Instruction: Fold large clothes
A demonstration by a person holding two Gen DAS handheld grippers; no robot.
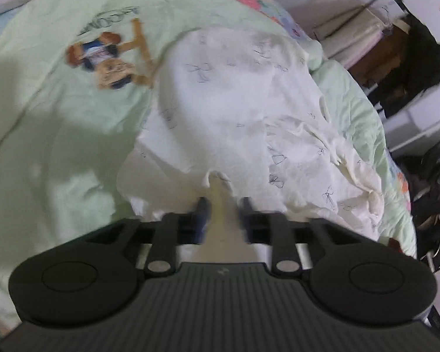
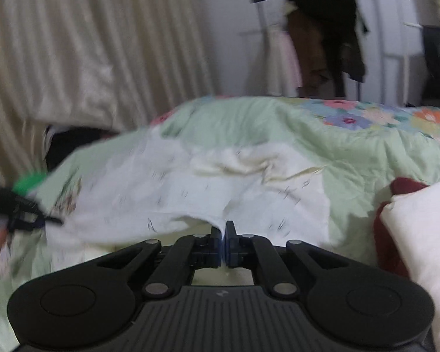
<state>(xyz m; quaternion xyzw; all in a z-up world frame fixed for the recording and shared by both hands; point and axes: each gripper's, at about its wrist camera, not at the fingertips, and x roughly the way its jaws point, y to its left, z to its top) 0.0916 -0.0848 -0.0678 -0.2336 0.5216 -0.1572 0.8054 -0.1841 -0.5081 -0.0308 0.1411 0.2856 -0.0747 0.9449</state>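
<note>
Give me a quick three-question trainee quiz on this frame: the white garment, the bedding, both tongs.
1. True or false: the right tongs are shut on an edge of the white garment with small bow prints.
2. Multiple choice: the white garment lies on A) a bare wooden floor, B) a pale green quilt with a cartoon bear print, C) a metal tray.
3. Fill in: the left tongs stand with their jaws ____, a strip of the white cloth between them.

Key: 1 true. 2 B. 3 apart; whether the pads press on the cloth is too blurred to tell.
</note>
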